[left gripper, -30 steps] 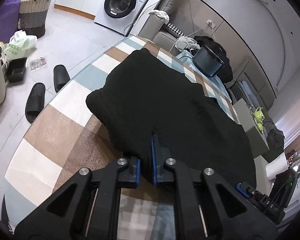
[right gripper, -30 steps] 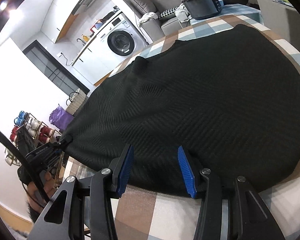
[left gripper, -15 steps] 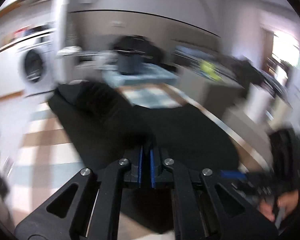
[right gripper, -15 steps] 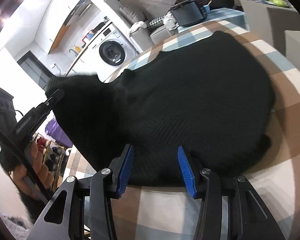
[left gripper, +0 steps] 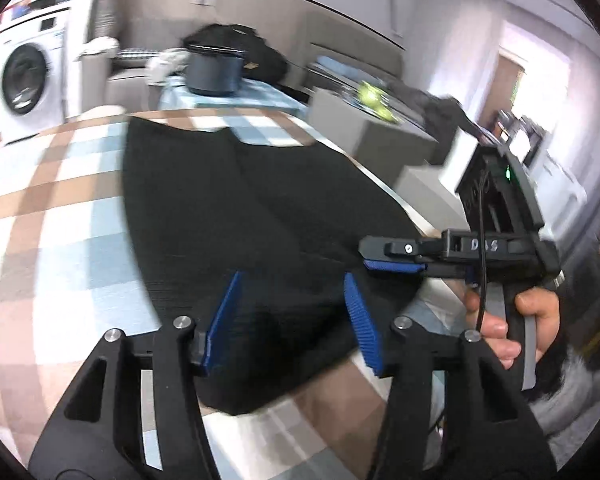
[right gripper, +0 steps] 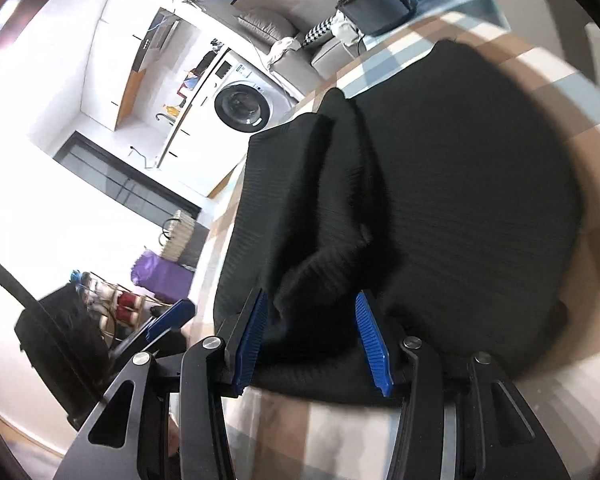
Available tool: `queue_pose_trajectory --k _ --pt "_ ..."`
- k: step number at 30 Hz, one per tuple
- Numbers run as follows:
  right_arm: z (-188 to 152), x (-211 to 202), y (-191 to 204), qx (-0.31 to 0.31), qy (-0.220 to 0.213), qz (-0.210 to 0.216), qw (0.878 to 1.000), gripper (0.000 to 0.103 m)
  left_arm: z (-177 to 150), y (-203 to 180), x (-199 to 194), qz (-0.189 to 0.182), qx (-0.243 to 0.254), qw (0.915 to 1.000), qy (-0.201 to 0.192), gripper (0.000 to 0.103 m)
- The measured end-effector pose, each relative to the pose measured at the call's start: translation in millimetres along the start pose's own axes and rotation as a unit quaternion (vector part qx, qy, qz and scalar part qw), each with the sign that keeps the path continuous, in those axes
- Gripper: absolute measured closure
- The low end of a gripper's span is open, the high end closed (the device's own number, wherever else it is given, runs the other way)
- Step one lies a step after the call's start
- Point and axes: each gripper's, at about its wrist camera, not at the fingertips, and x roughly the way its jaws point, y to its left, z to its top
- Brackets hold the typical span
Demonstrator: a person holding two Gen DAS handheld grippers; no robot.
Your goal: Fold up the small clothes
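A: Where is the black garment (left gripper: 236,216) right now?

B: It lies on the checked surface (left gripper: 60,216), with its left part folded over onto the rest, so a ridge of doubled knit runs down the middle. In the right wrist view that folded flap (right gripper: 300,208) lies loosely rumpled, its edge sagging toward the camera.

A: And the left gripper (left gripper: 292,316)?

B: Its jaws have just been opening. The blue pads (left gripper: 224,316) stand apart with the near hem of the garment between them, but they do not press on it. The cloth lies free.

A: The right gripper (right gripper: 312,340)?

B: Its jaws are apart as well, halfway or so, over the near edge of the garment. A fold of knit bulges up between the pads (right gripper: 370,340); nothing is clamped. From the left wrist view you see it from the side, to the right of the garment's near corner, with a person's hand (left gripper: 512,328) around its handle.

A: Anything else nearby?

B: A washing machine (right gripper: 242,106) stands beyond the surface, and a dark pot (left gripper: 214,72) sits on a light blue cloth past the far end. The left view is somewhat blurred, so finer details there are unclear.
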Motion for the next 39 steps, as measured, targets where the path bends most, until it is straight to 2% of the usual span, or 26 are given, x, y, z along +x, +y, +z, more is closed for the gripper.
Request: queue_pose_trajectory --k 4,7,9,10,13,14,15,18,20,21,23,24,26,29,32,36,37,39 --pt "9 21 -3 0.021 0.010 -0.044 0.999 0.056 0 41 -18 0.027 -0.061 0.9977 -0.006 0.052" --pt "8 29 -2 0.037 0.011 -0.042 0.998 0.056 2 66 -22 0.047 -0.096 0.9942 -0.010 0.052" --pt "8 32 1 0.039 0.004 -0.047 0.998 0.072 -1 80 -24 0.049 -0.114 0.9922 -0.011 0.052" --pt "9 35 2 0.038 0.004 -0.049 0.998 0.089 -1 87 -23 0.049 -0.124 0.9911 -0.013 0.052" --pt "10 30 16 0.017 -0.006 -0.038 0.999 0.095 -1 92 -18 0.062 -0.133 0.9890 -0.014 0.052" --pt "8 19 26 -0.001 -0.020 -0.017 1.000 0.095 -1 94 -17 0.062 -0.135 0.9888 -0.015 0.052" --pt "7 9 38 -0.021 -0.026 -0.018 0.999 0.095 0 95 -15 0.059 -0.137 0.9886 -0.017 0.052" --pt "-2 -11 45 -0.004 -0.005 -0.002 1.000 0.096 3 96 -10 0.060 -0.131 0.9894 -0.016 0.052" --pt "-11 -11 37 -0.008 0.007 -0.043 0.999 0.095 3 94 -1 0.061 -0.128 0.9899 -0.006 0.052" --pt "-14 -2 28 -0.011 0.029 -0.076 0.997 0.095 2 93 3 0.059 -0.129 0.9899 0.001 0.052" --pt "-16 13 15 -0.002 0.069 -0.104 0.992 0.093 1 88 10 0.055 -0.126 0.9904 0.017 0.052" --pt "-16 13 15 -0.009 0.071 -0.107 0.992 0.090 0 85 12 0.057 -0.118 0.9911 0.023 0.052" --pt "-13 4 22 -0.036 0.057 -0.110 0.992 0.077 -1 80 12 0.063 -0.105 0.9921 0.027 0.052" --pt "7 -11 30 -0.061 0.014 -0.116 0.991 0.062 -2 77 10 0.068 -0.101 0.9921 0.030 0.052" --pt "36 -3 22 -0.059 -0.001 -0.126 0.990 0.062 -3 80 10 0.068 -0.111 0.9910 0.031 0.052" --pt "70 36 -8 -0.004 0.018 -0.138 0.990 0.064 -4 81 10 0.072 -0.117 0.9899 0.034 0.052" --pt "75 42 -10 0.001 0.016 -0.135 0.991 0.066 -5 81 9 0.074 -0.115 0.9900 0.035 0.052" --pt "85 55 -1 -0.022 0.009 -0.147 0.989 0.081 -6 80 7 0.077 -0.115 0.9898 0.035 0.052"
